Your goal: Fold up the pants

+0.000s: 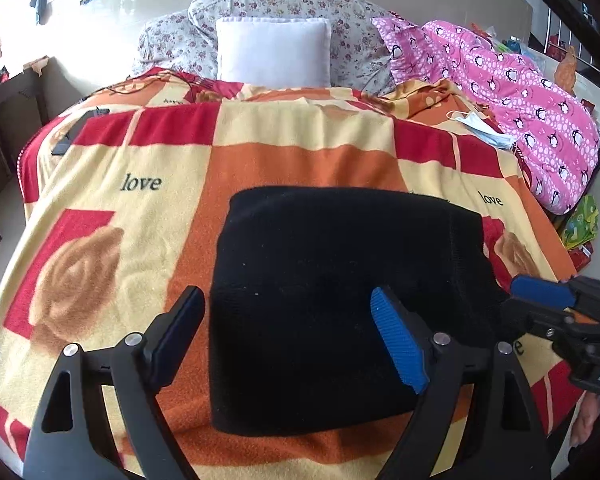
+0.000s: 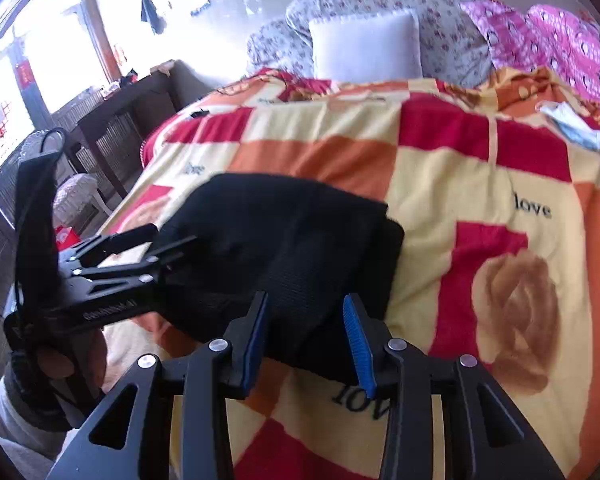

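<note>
The black pants (image 1: pixel 340 288) lie folded into a compact rectangle on the patterned blanket (image 1: pixel 148 216). My left gripper (image 1: pixel 288 320) is open, its fingers straddling the near left part of the pants just above them. My right gripper (image 2: pixel 306 328) is open over the near right edge of the pants (image 2: pixel 292 256) and holds nothing. The right gripper (image 1: pixel 540 296) also shows at the right edge of the left wrist view. The left gripper (image 2: pixel 156 244) shows at the left of the right wrist view, next to the pants.
A white pillow (image 1: pixel 274 52) and floral pillows (image 1: pixel 356 28) lie at the bed's head. A pink penguin-print quilt (image 1: pixel 520 100) and a face mask (image 1: pixel 480 128) lie at the right. Dark furniture (image 2: pixel 112 120) stands left of the bed.
</note>
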Available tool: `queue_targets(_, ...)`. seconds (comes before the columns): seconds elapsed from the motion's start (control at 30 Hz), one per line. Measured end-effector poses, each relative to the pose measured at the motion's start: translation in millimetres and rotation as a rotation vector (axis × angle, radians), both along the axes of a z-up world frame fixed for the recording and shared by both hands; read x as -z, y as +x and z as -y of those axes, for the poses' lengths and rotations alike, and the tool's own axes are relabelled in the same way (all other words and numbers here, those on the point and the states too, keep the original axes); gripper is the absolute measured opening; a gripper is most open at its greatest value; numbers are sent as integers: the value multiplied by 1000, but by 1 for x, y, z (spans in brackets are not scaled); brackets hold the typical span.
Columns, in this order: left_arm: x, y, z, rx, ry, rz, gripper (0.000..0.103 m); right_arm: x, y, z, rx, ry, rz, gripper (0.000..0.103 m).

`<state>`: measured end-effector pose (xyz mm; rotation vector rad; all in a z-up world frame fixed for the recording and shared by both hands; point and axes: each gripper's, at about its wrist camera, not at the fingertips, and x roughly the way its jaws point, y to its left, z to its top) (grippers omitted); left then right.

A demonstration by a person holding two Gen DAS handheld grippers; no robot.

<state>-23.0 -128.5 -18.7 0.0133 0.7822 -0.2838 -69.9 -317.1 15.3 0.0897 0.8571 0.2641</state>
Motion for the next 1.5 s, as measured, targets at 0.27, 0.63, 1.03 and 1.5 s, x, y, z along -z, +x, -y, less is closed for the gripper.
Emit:
queue_targets(0.27,-3,-7,1,-7,-6,5,86,-15,-2,-23,-57,26,47,50)
queue_targets(0.63,8,-12,6,-11,18,3,87,12,0,-20,-49,27,-14,51)
queue_targets(1.03,-4,-9,-5,-40,18,32,87,-8,0,-11,-23,68,21,63)
queue_targets(1.5,-1,6,-26,-66,-38,-6,87,4,17,-2,34,89,-16,72)
